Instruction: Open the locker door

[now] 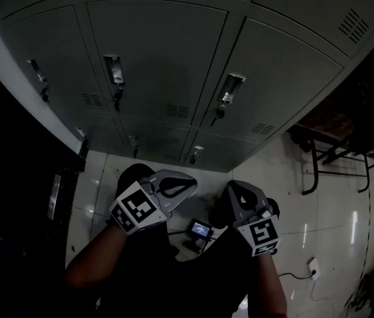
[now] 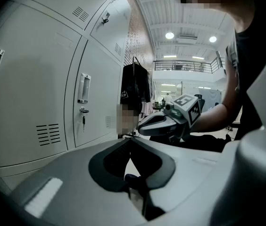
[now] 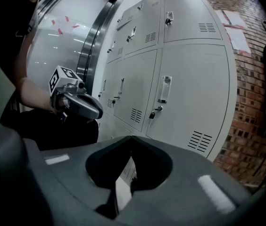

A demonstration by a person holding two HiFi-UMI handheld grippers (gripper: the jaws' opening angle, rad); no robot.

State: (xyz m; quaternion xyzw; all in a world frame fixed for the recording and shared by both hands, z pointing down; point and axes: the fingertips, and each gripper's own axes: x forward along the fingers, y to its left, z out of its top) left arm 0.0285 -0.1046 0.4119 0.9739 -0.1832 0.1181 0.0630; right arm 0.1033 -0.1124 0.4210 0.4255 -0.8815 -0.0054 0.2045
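A bank of grey metal lockers [image 1: 167, 52] fills the top of the head view, every door closed. Each door has an upright silver handle [image 1: 230, 88] with a keyed lock under it. Both grippers are held low by the person's body, well short of the doors. My left gripper [image 1: 192, 181] is shut and holds nothing. My right gripper [image 1: 235, 189] is also shut and empty. The left gripper view has a door handle [image 2: 83, 87] to its left and the right gripper [image 2: 168, 121] ahead. In the right gripper view a door's handle [image 3: 165, 89] is ahead, with the left gripper [image 3: 78, 103] on the left.
A black-framed bench or chair [image 1: 323, 158] stands at the right by the lockers. A small device with a lit screen [image 1: 200, 229] lies on the tiled floor between my arms. A white socket with a cable [image 1: 313, 268] lies at lower right. Dark clothing [image 2: 135, 86] hangs past the lockers' end.
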